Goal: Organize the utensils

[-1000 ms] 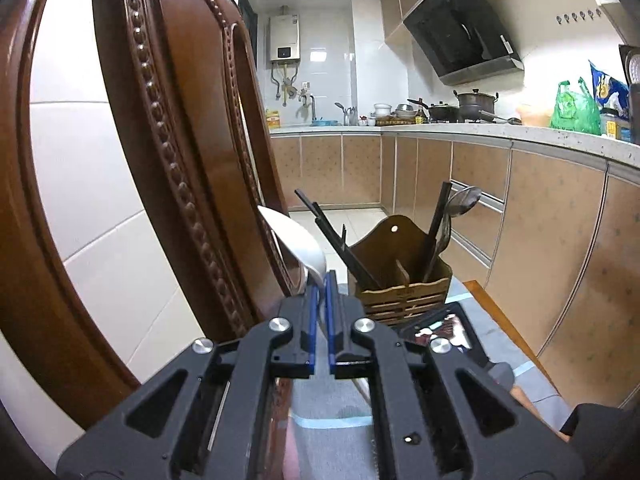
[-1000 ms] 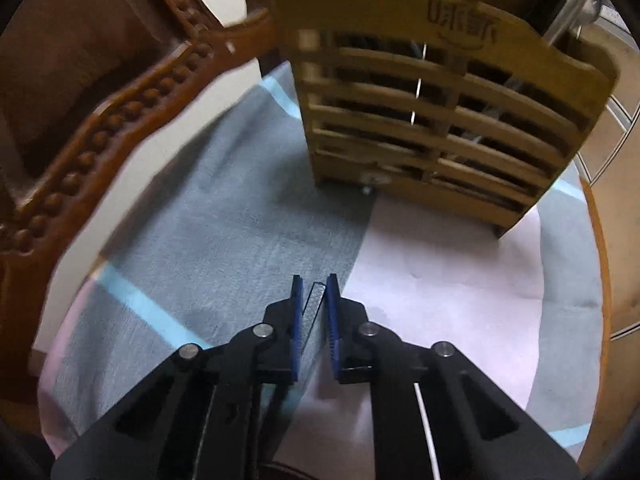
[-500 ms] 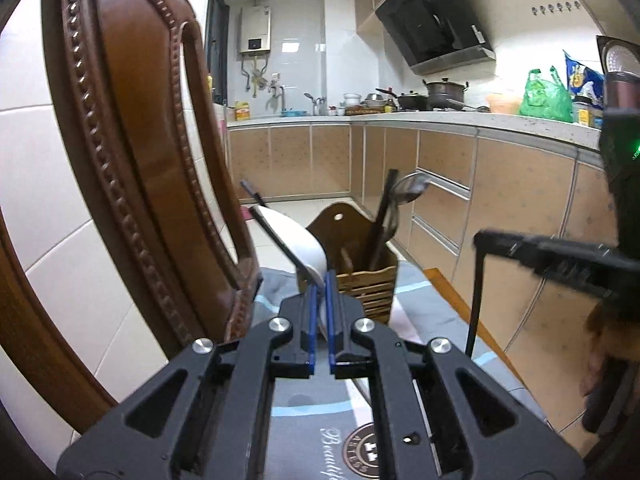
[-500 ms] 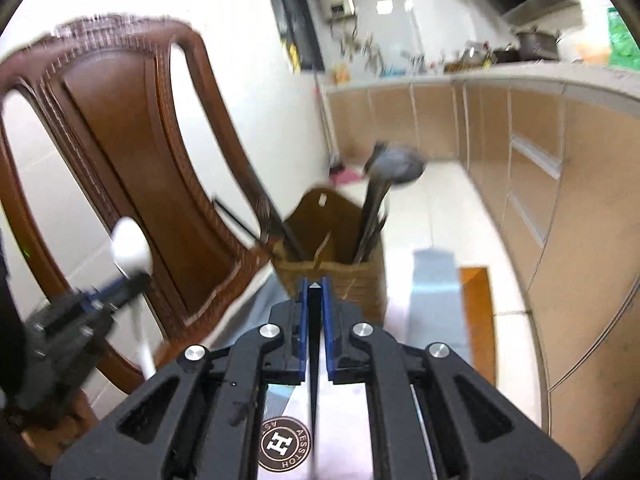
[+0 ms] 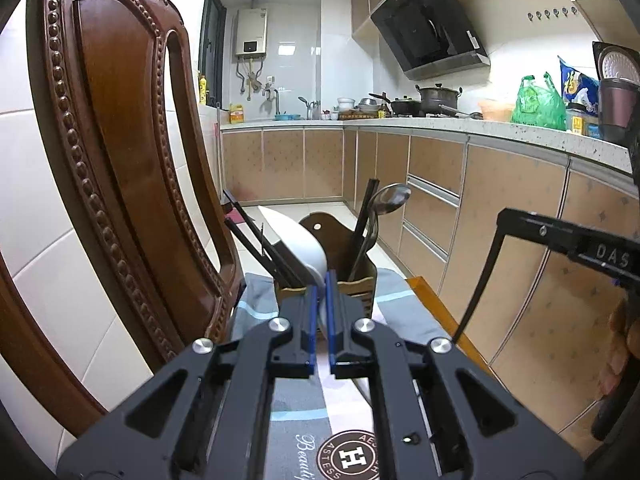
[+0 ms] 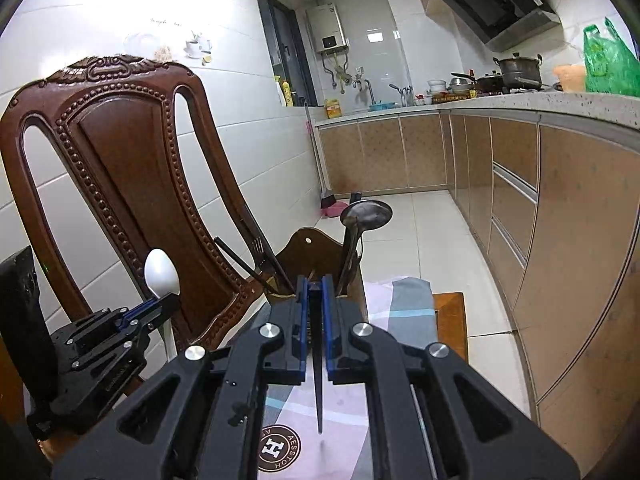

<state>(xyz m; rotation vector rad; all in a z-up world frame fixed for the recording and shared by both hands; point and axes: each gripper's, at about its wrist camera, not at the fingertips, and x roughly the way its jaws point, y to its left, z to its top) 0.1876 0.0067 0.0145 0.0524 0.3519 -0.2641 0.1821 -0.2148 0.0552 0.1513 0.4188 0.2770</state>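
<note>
A wooden slatted utensil holder [image 5: 360,284] stands on the cloth at the table's far end and holds black chopsticks, a fork and a metal ladle [image 5: 390,198]. My left gripper [image 5: 320,292] is shut on a white spoon [image 5: 298,240], bowl up; the spoon also shows in the right wrist view [image 6: 161,273]. My right gripper [image 6: 315,286] is shut on a black chopstick [image 6: 318,380] that hangs down to the cloth. The same chopstick [image 5: 478,300] shows at the right of the left wrist view. The holder [image 6: 316,248] sits just beyond my right gripper.
A carved wooden chair back [image 5: 120,152] stands close on the left. The table carries a grey and pink cloth [image 5: 296,432] with a round logo. Kitchen cabinets [image 5: 516,240] and a counter with pots run along the right.
Both grippers have lifted and drawn back from the holder. My right gripper rose from low over the cloth to level, holding the chopstick. My left gripper kept the spoon.
</note>
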